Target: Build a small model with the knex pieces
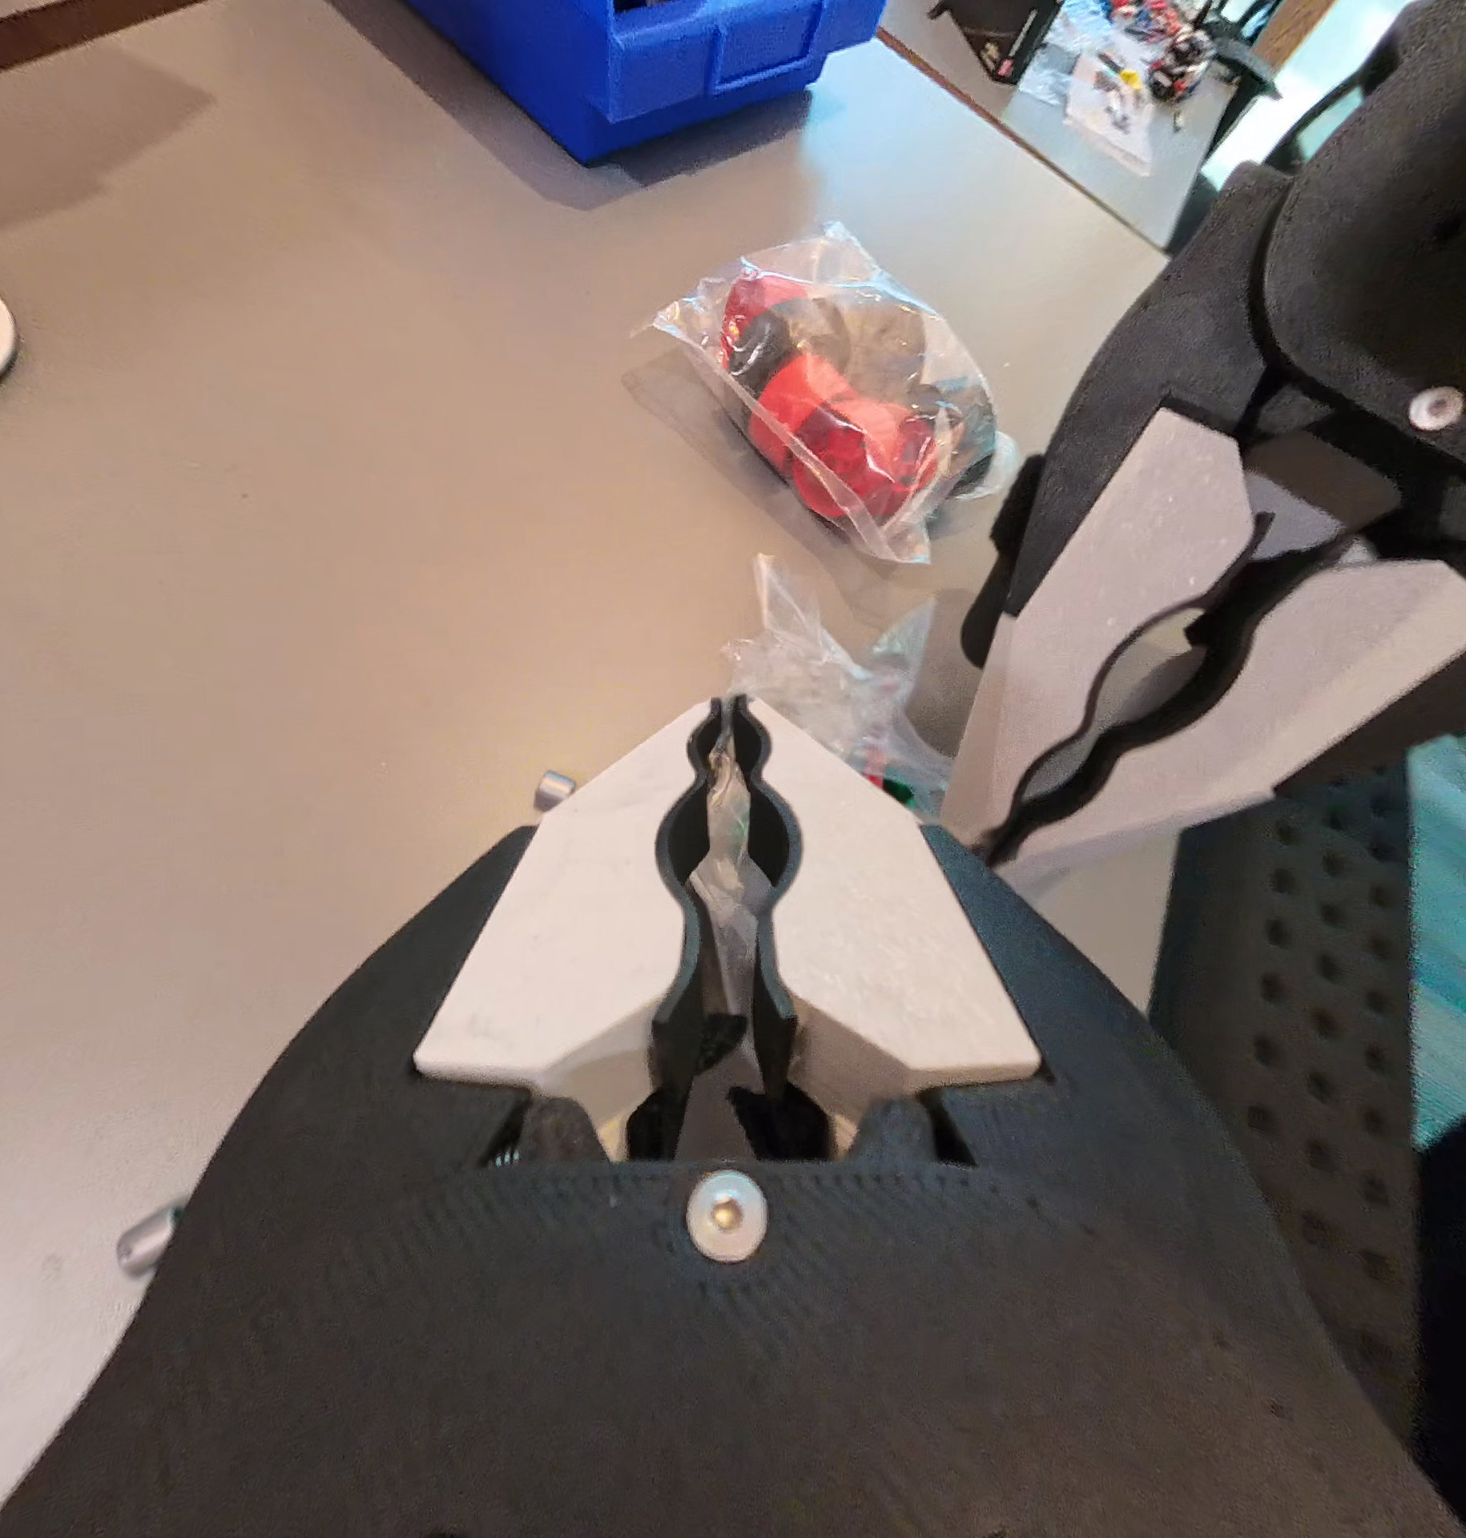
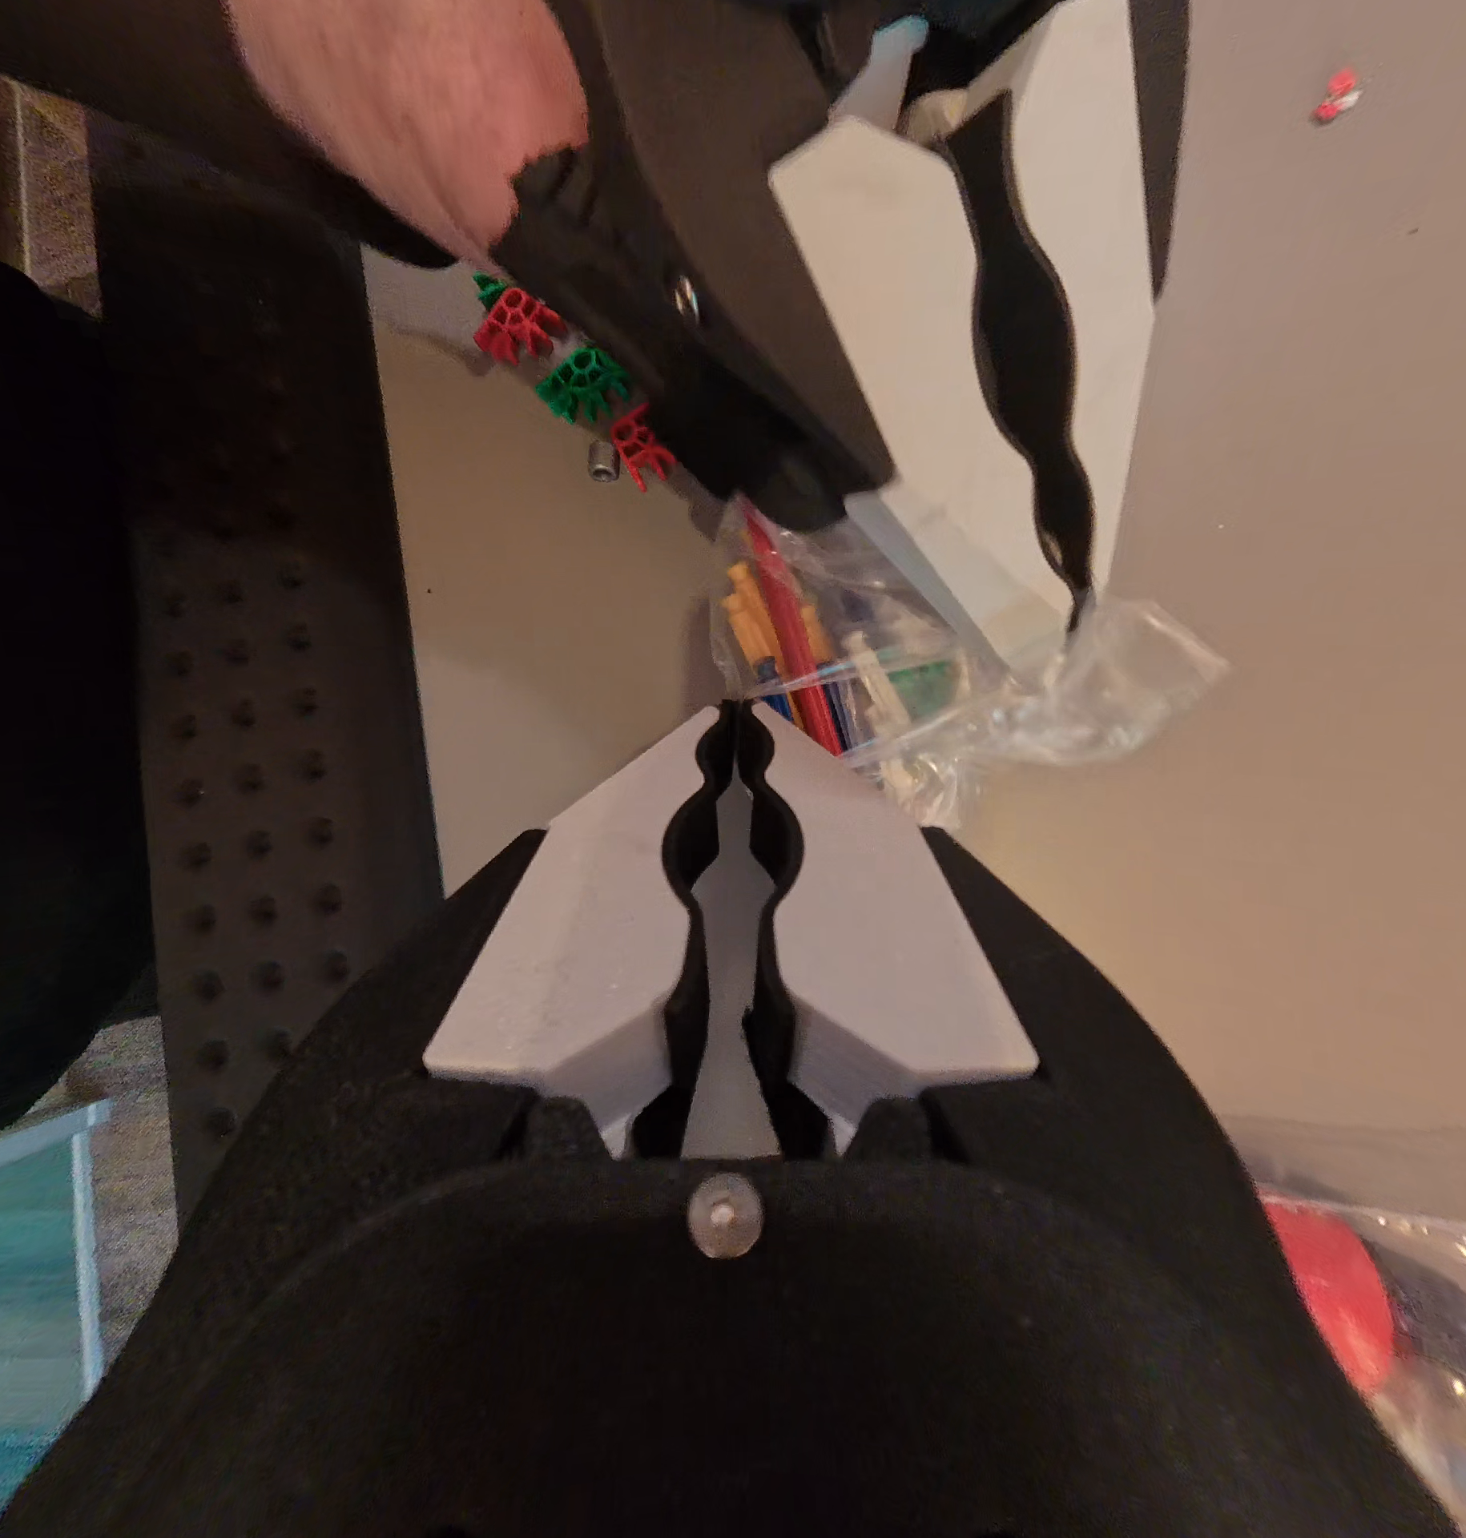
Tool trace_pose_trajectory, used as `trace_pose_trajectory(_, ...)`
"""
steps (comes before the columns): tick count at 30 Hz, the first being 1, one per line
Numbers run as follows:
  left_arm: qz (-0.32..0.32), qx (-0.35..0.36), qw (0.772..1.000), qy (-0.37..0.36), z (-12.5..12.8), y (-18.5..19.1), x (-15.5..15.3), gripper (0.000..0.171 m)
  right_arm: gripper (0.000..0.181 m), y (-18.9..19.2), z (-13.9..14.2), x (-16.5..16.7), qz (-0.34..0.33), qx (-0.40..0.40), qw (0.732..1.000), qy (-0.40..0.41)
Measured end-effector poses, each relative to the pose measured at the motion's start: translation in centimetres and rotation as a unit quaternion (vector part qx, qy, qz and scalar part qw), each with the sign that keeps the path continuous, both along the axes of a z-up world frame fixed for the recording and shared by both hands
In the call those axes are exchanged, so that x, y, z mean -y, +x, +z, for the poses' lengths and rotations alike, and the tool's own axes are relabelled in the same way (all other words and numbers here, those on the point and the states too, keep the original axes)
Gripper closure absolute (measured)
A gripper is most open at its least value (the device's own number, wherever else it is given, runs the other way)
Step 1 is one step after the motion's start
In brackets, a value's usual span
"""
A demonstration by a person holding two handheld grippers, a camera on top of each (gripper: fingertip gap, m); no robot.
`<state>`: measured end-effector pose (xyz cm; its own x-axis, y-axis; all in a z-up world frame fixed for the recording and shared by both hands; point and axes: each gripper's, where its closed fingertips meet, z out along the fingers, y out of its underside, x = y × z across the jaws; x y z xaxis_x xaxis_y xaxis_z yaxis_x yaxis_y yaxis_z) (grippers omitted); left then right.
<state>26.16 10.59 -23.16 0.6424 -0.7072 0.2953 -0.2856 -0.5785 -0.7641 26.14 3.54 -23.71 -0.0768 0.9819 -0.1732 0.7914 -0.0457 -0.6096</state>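
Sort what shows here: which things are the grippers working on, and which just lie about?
In hand: rod bag, pinched in the shut left gripper; shut right gripper at its edge, grip unclear.
Lying about: parts bag with red and black pieces, blue bin, red and green connectors, metal spacer, all on the table.

Ahead and left of my left fingers (image 1: 730, 707) the grey table (image 1: 338, 582) lies open up to the blue bin (image 1: 671, 75). Ahead to the right a bag of red and black parts (image 1: 838, 408) blocks the way, my right gripper (image 1: 992, 845) crowds in just beside, and small metal cylinders (image 1: 553, 789) lie to the left.
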Motion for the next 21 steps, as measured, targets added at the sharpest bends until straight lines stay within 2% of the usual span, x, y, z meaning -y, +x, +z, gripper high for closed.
trace_pose_trajectory(1, -0.002, 0.006, 1.0, -0.012, 0.3, -0.3, 0.3, 0.167, 0.181, 0.2, 0.3, 0.0, -0.005, -0.006, 1.0, 0.002)
trace_pose_trajectory(4, -0.001, 0.017, 1.0, -0.015, 1.6, -1.6, 1.0, 0.137, 0.181, 0.7, 0.7, 0.3, -0.011, -0.013, 1.0, 0.008)
trace_pose_trajectory(5, -0.004, 0.024, 1.0, -0.008, 2.4, -1.8, 1.2, 0.132, 0.181, 0.7, 1.0, 0.7, -0.009, -0.019, 1.0, 0.001)
trace_pose_trajectory(8, -0.019, -0.008, 0.998, 0.06, 5.2, -2.9, 1.9, 0.132, 0.181, 0.8, 1.6, 1.3, 0.003, -0.023, 1.0, -0.007)
trace_pose_trajectory(10, -0.044, -0.005, 0.996, 0.076, 7.2, -3.1, 2.9, 0.13, 0.181, 1.0, 1.9, 1.5, 0.013, -0.022, 1.0, -0.009)
trace_pose_trajectory(12, -0.125, 0.026, 0.986, 0.111, 10.1, -1.8, 5.5, 0.151, 0.181, 1.1, 2.5, 2.1, 0.034, -0.026, 0.999, -0.012)
trace_pose_trajectory(13, -0.163, 0.011, 0.98, 0.118, 10.5, -1.2, 6.6, 0.153, 0.181, 1.1, 2.8, 2.3, 0.046, -0.028, 0.998, -0.012)
trace_pose_trajectory(15, -0.253, -0.044, 0.957, 0.135, 10.0, 0.4, 8.9, 0.154, 0.181, 1.0, 3.3, 2.8, 0.065, -0.029, 0.997, -0.013)
trace_pose_trajectory(17, -0.311, -0.096, 0.932, 0.159, 9.0, 1.6, 10.0, 0.151, 0.181, 0.8, 3.7, 3.1, 0.085, -0.023, 0.996, -0.009)
trace_pose_trajectory(19, -0.339, -0.159, 0.909, 0.183, 7.3, 1.7, 9.6, 0.146, 0.181, 0.7, 4.2, 3.6, 0.105, -0.023, 0.994, -0.012)
trace_pose_trajectory(21, -0.363, -0.162, 0.901, 0.176, 6.7, 1.8, 9.8, 0.14, 0.181, 0.8, 4.8, 4.1, 0.121, -0.032, 0.992, -0.021)
